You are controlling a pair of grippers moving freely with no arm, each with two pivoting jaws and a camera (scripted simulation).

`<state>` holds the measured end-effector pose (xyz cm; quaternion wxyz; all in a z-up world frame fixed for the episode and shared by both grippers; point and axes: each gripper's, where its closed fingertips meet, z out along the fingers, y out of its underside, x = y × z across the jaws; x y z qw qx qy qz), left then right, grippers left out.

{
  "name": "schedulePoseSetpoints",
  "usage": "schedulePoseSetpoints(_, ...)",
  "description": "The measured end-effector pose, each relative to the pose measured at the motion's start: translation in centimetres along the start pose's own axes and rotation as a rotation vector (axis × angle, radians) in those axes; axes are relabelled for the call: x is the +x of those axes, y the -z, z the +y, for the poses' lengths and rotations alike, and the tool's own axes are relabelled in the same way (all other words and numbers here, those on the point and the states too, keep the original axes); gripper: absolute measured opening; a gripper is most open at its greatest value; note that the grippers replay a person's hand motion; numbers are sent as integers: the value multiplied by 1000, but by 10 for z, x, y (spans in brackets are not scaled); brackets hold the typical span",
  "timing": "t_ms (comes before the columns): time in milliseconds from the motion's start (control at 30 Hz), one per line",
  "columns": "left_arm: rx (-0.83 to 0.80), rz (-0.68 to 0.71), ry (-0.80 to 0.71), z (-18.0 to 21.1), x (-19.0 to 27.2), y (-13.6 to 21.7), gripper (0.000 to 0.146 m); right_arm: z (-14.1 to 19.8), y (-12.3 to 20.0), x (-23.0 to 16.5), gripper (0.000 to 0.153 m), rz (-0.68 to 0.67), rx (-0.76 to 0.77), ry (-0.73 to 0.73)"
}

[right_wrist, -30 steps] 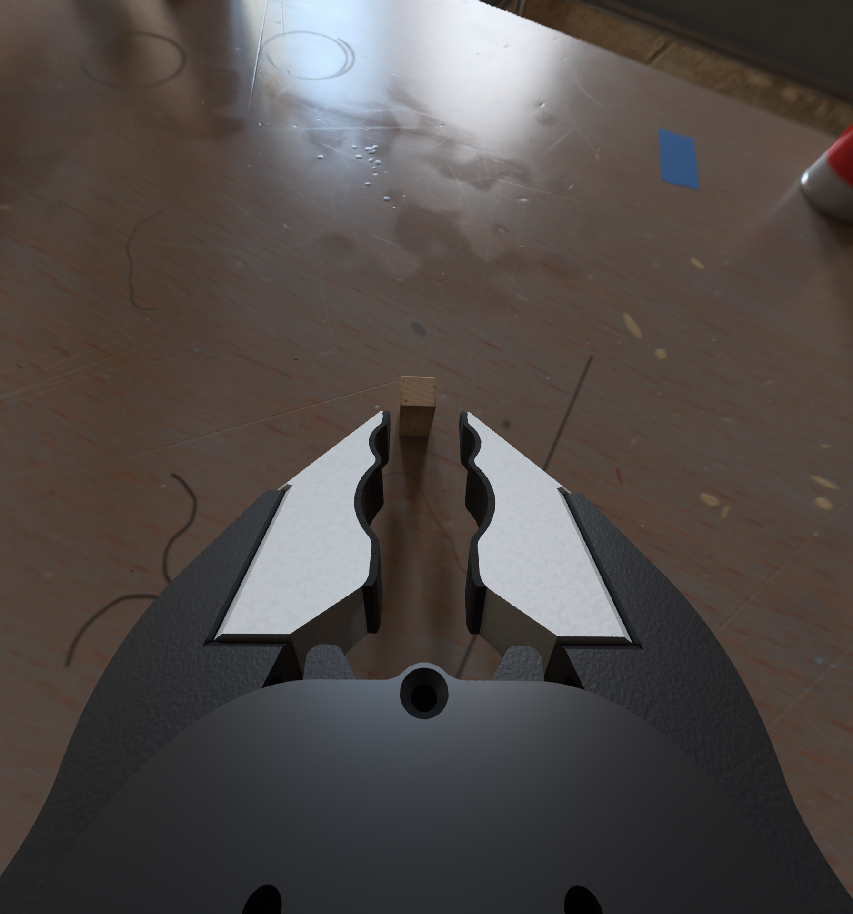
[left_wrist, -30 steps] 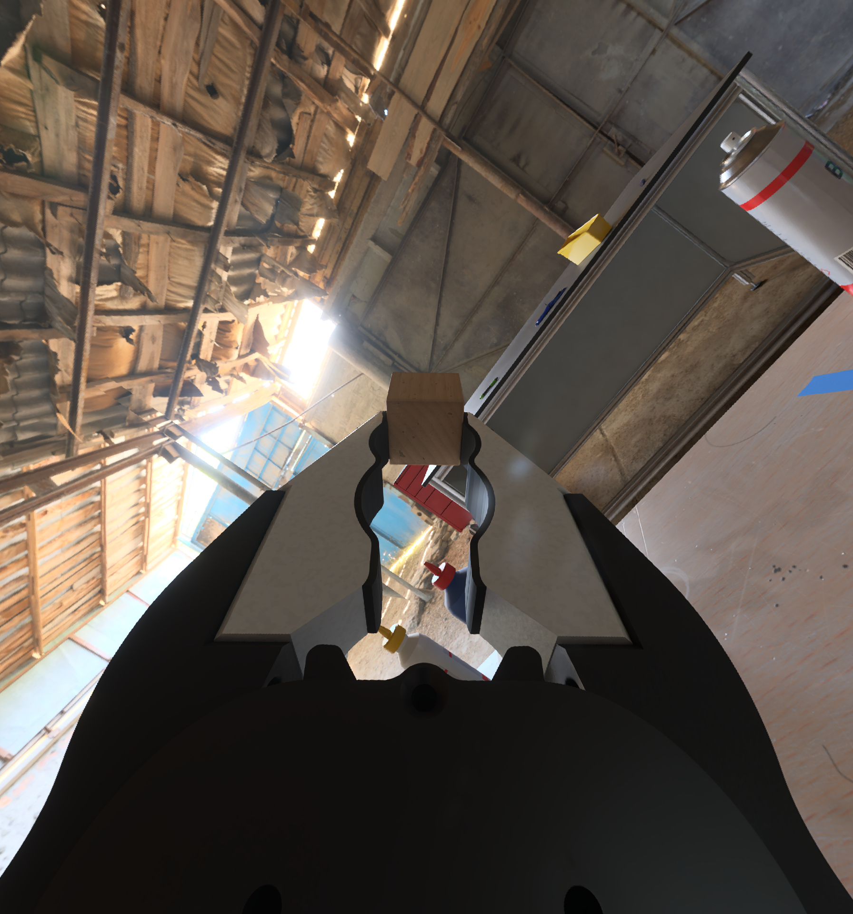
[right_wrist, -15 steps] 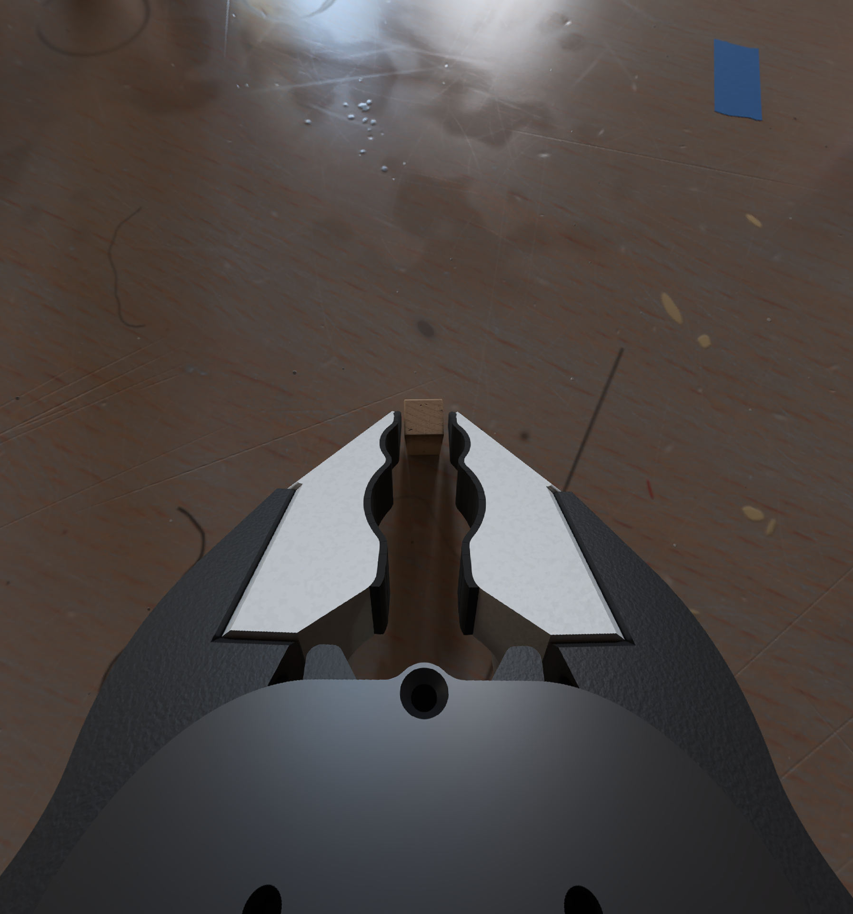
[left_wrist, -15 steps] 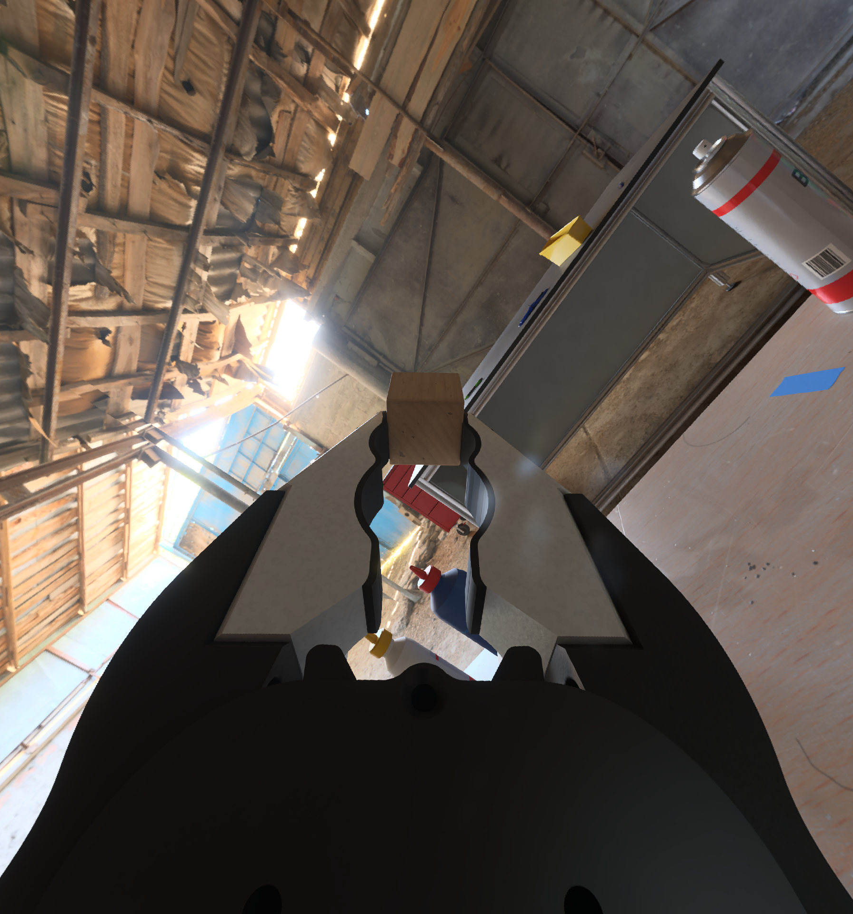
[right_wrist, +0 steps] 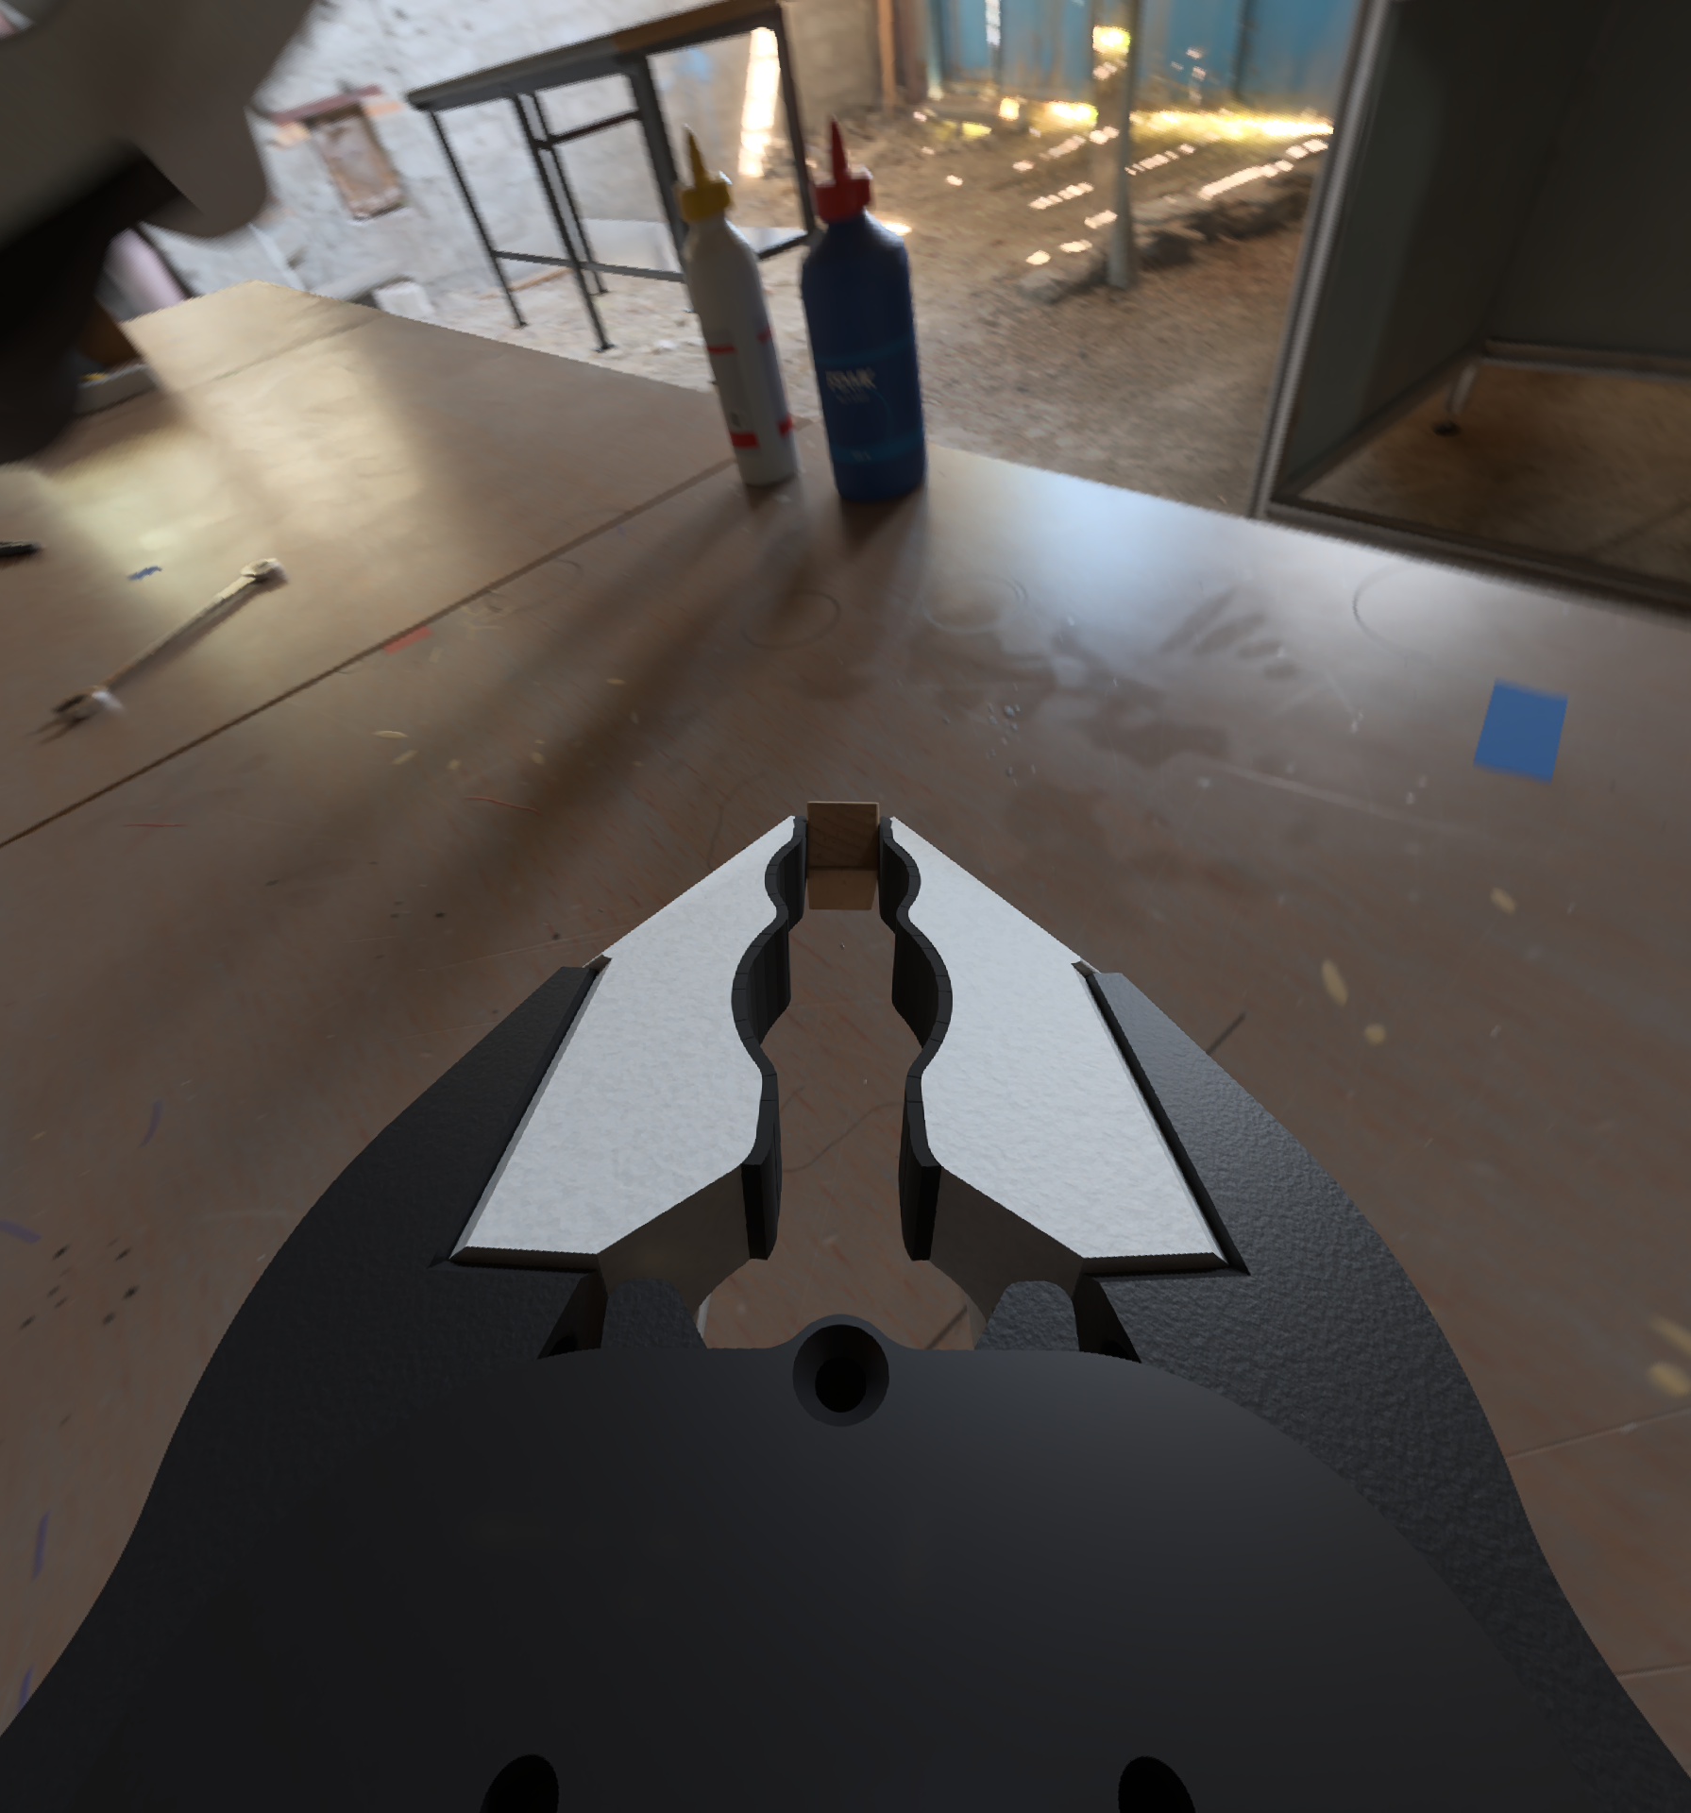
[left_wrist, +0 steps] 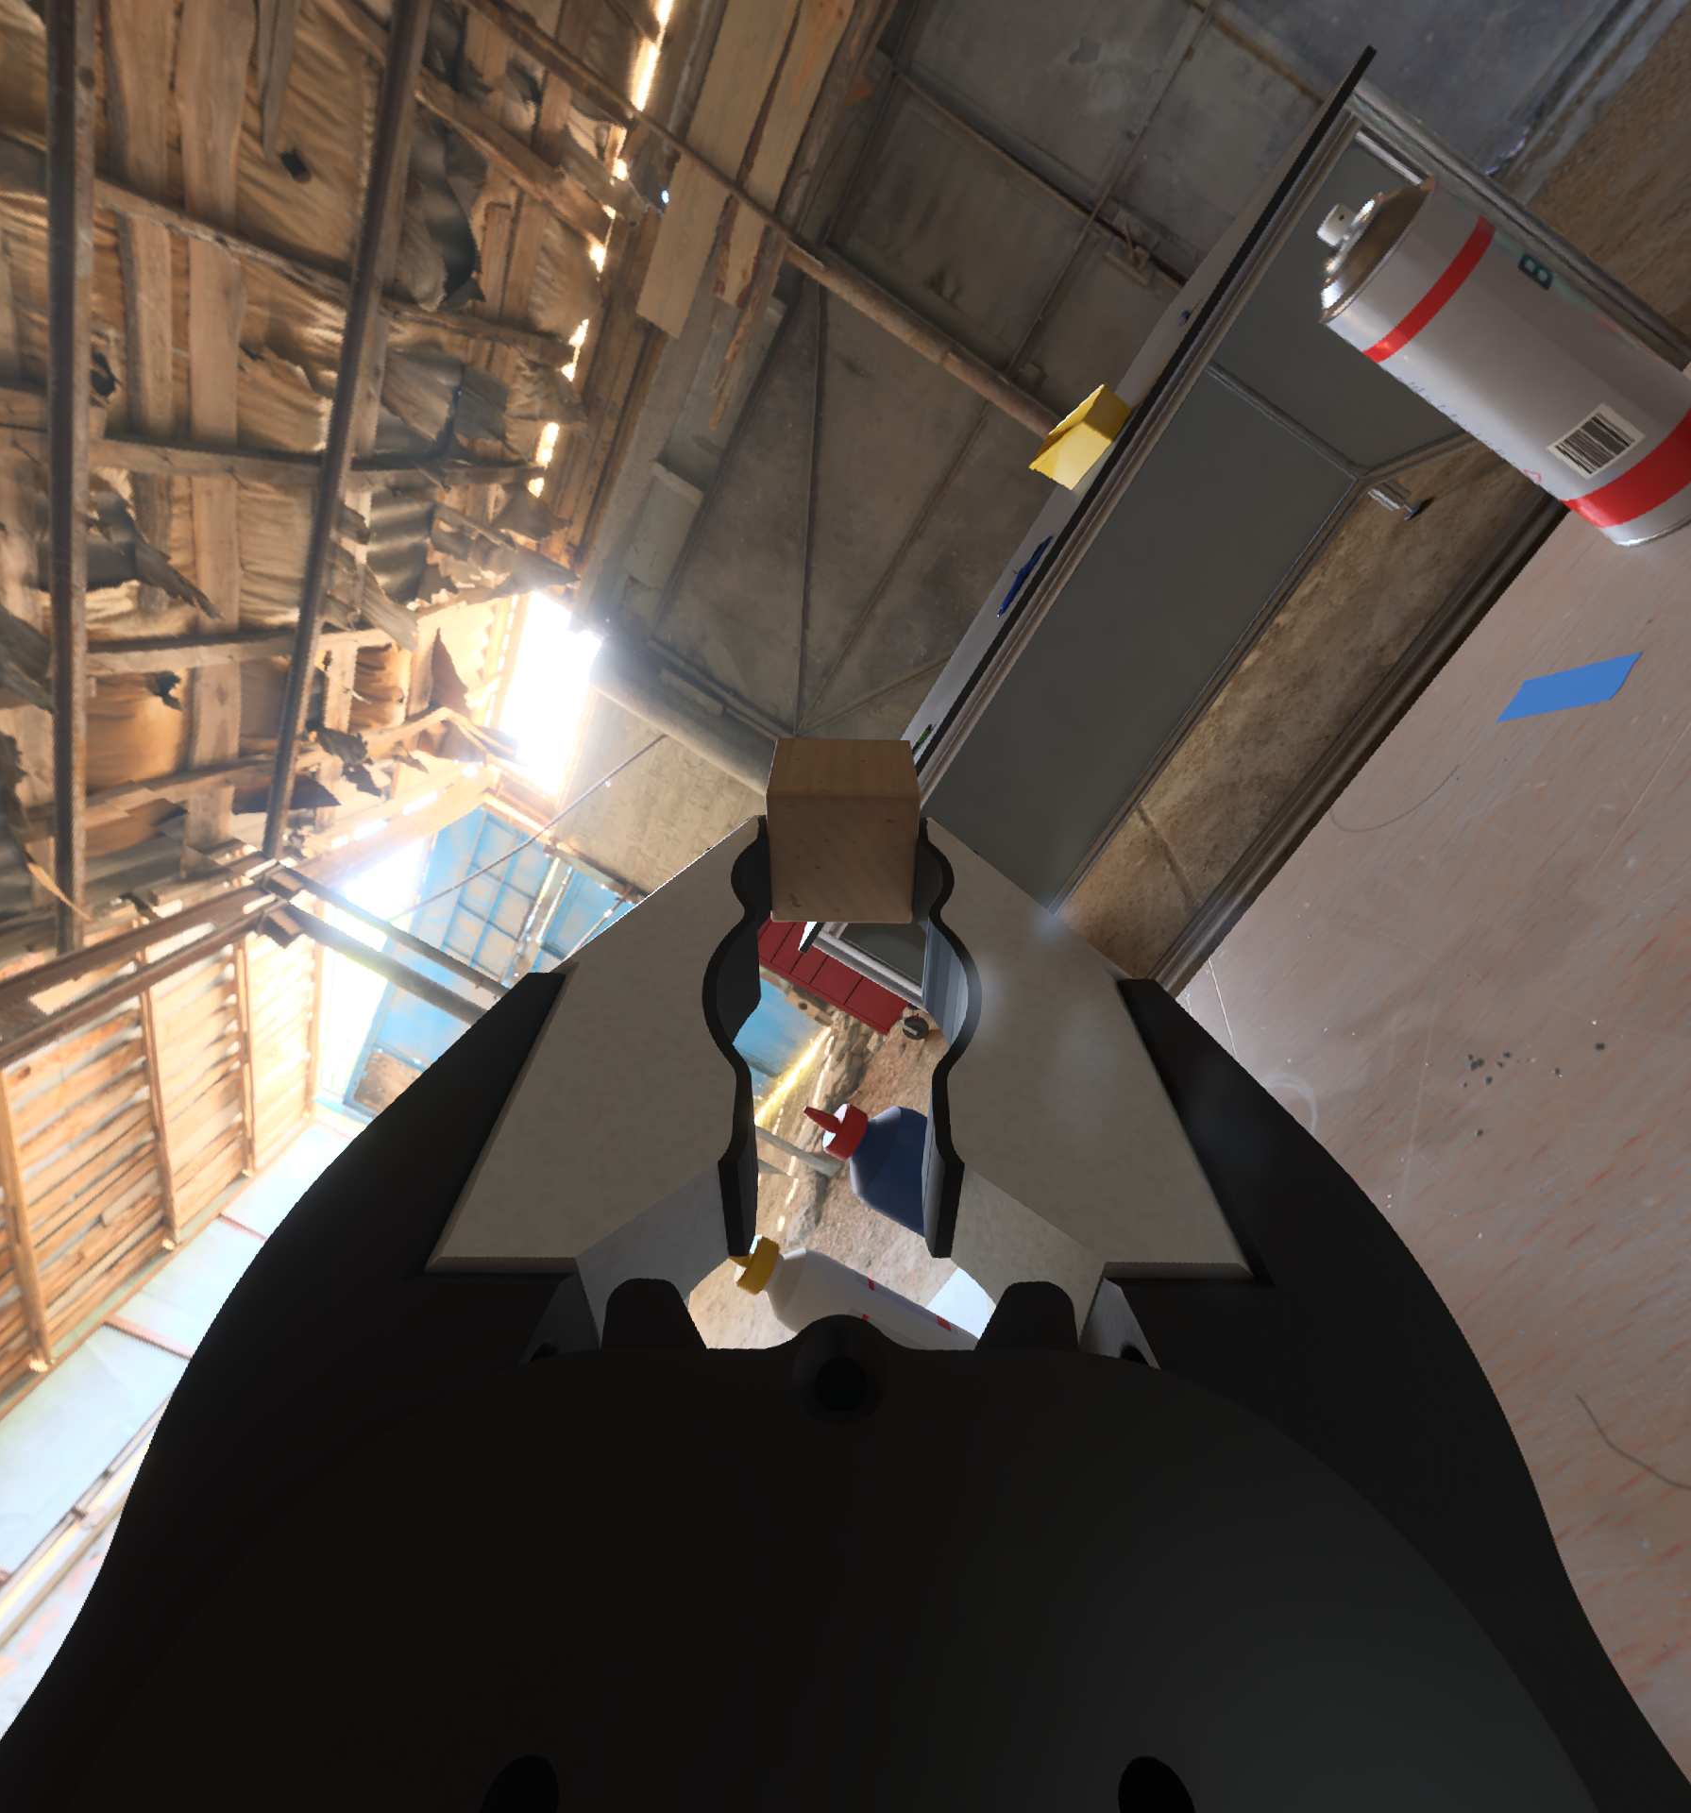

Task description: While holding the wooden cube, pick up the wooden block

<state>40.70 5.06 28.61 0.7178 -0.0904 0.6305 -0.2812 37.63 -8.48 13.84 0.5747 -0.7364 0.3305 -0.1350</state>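
Now left tool (left_wrist: 842, 846) pinches wooden cube (left_wrist: 841, 842); right tool (right_wrist: 842, 855) grips wooden block (right_wrist: 841, 854) at tips.

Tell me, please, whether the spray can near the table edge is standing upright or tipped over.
Upright: the spray can rests on its flat base on the table, nozzle farthest from the surface; its slant comes from the tilted left wrist view.

My left gripper (left_wrist: 842, 863): a broad, rounded matte black housing, deep in shadow. One round screw recess sat at its centre, with two oval holes at the lower edge. My two fingers (left_wrist: 615, 1079) were flat, pale grey wedges, speckled, with wavy black inner edges.

My right gripper (right_wrist: 842, 863): the same build, though the black shell looked charcoal and pebbled in the light. Its fingers (right_wrist: 1037, 1069) were whiter and finely grained, set into black shoulders.
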Motion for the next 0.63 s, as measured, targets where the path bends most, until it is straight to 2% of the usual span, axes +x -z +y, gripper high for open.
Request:
schedulePoseSetpoints(167, 28, 17, -38, -7, 11, -3, 28, -55, 33, -4, 13, -122, -10, 127)
schedulePoseSetpoints(300, 49, 44, -96, -14, 26, -5, 28, -85, 54, -15, 13, -170, -106, 268)
schedulePoseSetpoints(433, 43, 98, -164, -20, 48, -10, 28, -84, 59, -15, 13, -135, -298, 383)
schedulePoseSetpoints(533, 33, 149, -176, -24, 66, -14, 28, -70, 56, -12, 13, -172, -412, 378)
schedulePoseSetpoints(633, 28, 181, -206, -27, 80, -16, 28, -62, 50, -5, 13, -164, -458, 367)
